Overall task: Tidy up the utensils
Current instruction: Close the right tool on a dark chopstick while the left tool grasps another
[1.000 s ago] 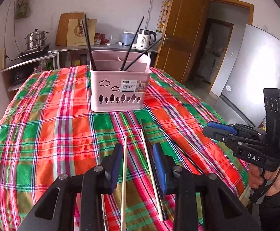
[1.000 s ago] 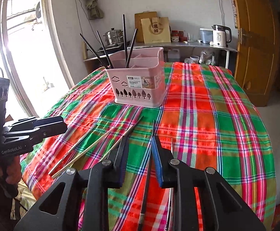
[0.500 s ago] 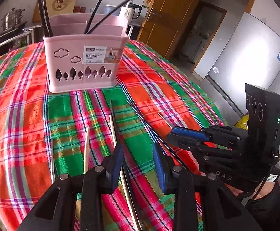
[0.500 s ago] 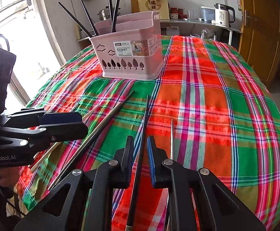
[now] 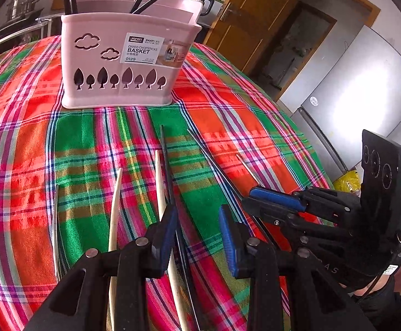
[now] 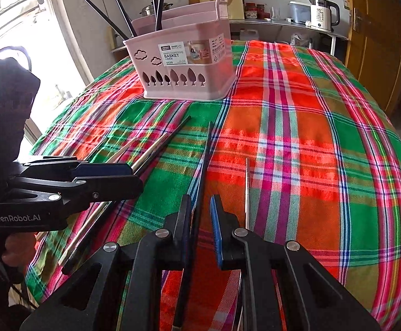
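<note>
A pink chopstick basket (image 5: 123, 63) with several black chopsticks in it stands on the plaid tablecloth; it also shows in the right wrist view (image 6: 184, 63). Several loose chopsticks lie in front of it: two pale ones (image 5: 116, 193), a black one (image 5: 166, 165) and a metal one (image 6: 246, 184). My left gripper (image 5: 197, 231) is open, low over the black chopstick beside a pale one. My right gripper (image 6: 202, 215) is open but narrow, its jaws on either side of another black chopstick (image 6: 204, 160) that lies on the cloth.
The round table (image 6: 324, 138) drops away at its edges close to both grippers. A fridge (image 5: 360, 96) and a wooden door (image 5: 255, 19) stand to the right. A shelf with a kettle (image 6: 323, 13) and a pot runs along the back wall.
Both grippers have dropped and moved forward toward the basket. The right jaws have narrowed around the black chopstick. The left gripper has shifted from the pale chopsticks toward the black one.
</note>
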`<state>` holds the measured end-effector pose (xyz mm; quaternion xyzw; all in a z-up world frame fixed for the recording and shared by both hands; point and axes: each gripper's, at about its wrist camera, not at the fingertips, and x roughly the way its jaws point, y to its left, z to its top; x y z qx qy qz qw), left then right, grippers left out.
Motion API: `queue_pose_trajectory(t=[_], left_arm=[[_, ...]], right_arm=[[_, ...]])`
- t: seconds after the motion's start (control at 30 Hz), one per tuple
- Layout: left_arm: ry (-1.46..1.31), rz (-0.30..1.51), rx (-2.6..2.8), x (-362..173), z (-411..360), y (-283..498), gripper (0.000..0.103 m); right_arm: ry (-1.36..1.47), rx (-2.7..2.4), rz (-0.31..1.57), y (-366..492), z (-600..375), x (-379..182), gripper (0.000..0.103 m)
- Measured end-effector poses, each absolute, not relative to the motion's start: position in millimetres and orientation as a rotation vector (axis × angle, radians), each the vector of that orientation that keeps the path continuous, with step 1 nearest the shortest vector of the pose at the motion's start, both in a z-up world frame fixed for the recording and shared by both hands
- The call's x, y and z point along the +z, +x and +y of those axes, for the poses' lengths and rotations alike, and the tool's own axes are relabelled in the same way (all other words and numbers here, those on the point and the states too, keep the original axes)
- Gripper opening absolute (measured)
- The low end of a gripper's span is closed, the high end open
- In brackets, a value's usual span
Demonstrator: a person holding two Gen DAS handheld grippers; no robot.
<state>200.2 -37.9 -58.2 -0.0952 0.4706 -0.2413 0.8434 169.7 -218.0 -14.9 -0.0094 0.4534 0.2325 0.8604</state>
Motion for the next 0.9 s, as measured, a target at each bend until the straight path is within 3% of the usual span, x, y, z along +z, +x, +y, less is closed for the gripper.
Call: queue_pose_trajectory(t=[0.37, 0.63, 0.9], left_arm=[[-0.110, 0.999, -0.450, -62, -56, 216, 0.032], [-0.028, 0.997, -0.381, -63, -68, 237, 0.009], [-0.012, 1.015, -0.382, -64, -73, 248, 0.008]], right_arm=[[-0.032, 0.472, 0.963, 173, -221, -16, 0.015], [-0.028, 0.439, 0.978, 190, -218, -17, 0.015], [-0.062, 0.428, 0.994, 210, -206, -17, 0.015]])
